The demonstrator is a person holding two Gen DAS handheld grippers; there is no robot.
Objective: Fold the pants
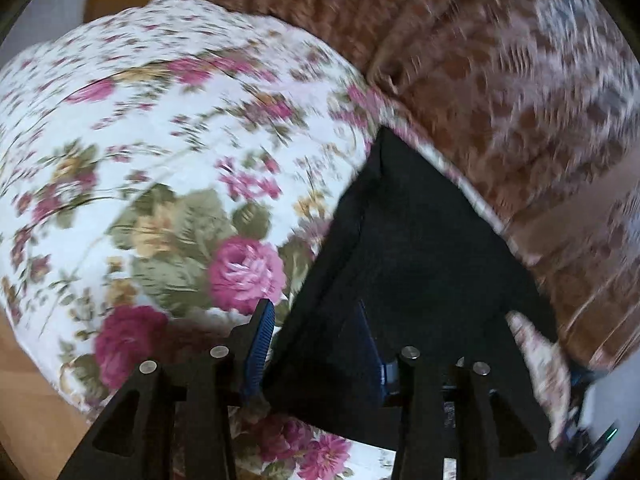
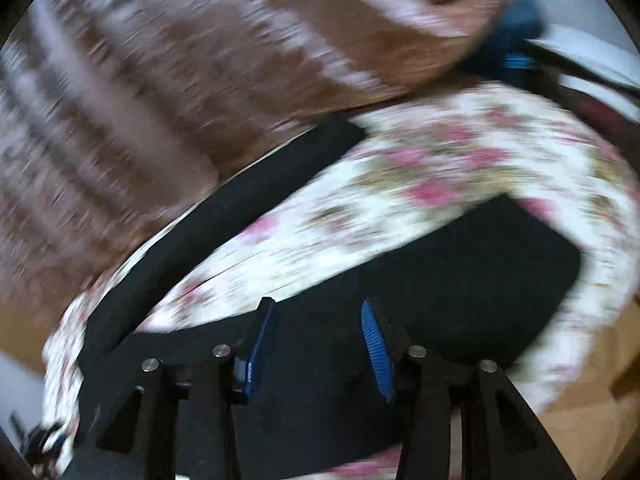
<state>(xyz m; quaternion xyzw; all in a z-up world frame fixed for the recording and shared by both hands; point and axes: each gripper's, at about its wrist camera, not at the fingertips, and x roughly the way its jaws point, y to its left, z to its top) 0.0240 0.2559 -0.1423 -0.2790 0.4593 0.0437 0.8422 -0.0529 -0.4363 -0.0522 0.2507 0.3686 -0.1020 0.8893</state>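
Black pants (image 1: 420, 248) lie on a cushion covered in white floral cloth (image 1: 140, 152). In the left wrist view my left gripper (image 1: 316, 340) hovers over the near corner of the pants, open. One blue pad (image 1: 260, 344) is just off the cloth's left edge and the other is above the black fabric. In the blurred right wrist view the pants (image 2: 460, 272) spread under my right gripper (image 2: 318, 344), and one long leg (image 2: 224, 216) runs up to the left. Its jaws stand apart, nothing pinched between them.
Brown patterned upholstery (image 1: 500, 80) rises behind the floral cushion (image 2: 440, 168), and it fills the upper left of the right wrist view (image 2: 160, 80). Wooden floor (image 1: 24, 392) shows at the lower left. A dark blue object (image 2: 516, 20) sits at the top right, blurred.
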